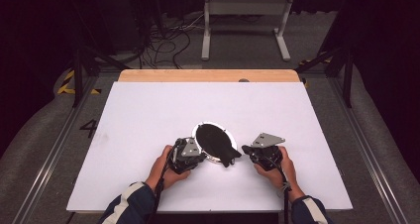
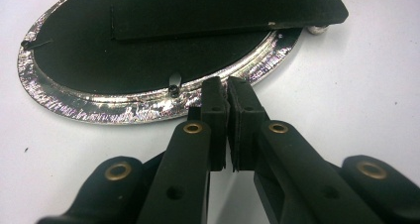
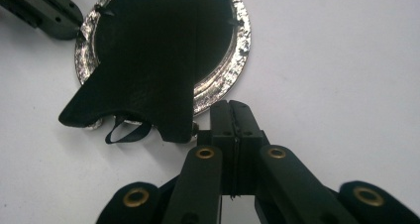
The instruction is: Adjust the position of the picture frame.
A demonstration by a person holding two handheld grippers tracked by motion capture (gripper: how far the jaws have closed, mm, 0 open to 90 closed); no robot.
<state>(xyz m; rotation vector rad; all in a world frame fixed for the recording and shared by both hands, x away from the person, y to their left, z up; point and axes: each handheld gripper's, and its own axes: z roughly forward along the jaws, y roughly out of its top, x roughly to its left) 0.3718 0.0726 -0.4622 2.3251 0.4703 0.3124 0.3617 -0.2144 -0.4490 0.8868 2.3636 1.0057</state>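
Picture frame (image 1: 214, 140), oval with a shiny silver rim, lies face down near the front middle of the white table (image 1: 148, 115), its black velvet back turned up. A black easel stand (image 1: 229, 154) on that back sticks out past the rim toward the person's right; in the right gripper view this stand (image 3: 143, 105) overhangs the rim, with a small black ribbon loop (image 3: 126, 132) curling beneath it. Small metal tabs (image 2: 174, 85) sit along the inner edge of the rim.

At the frame's left side sits the left gripper (image 1: 194, 145), held in the person's left hand (image 1: 166, 167). In its own view the left gripper's (image 2: 228, 92) jaws are nearly together, a thin gap between the pads, the tips touching the silver rim; whether they pinch it I cannot tell.

Just to the right of the stand's tip, the right gripper (image 1: 246, 149) rests in the right hand (image 1: 277, 169). In its own view the right gripper (image 3: 233, 107) has its jaws pressed flat together with nothing between them, tips just beside the rim.

Beyond the table, cables (image 1: 163, 40) lie on the floor near a white metal stand (image 1: 245, 16).
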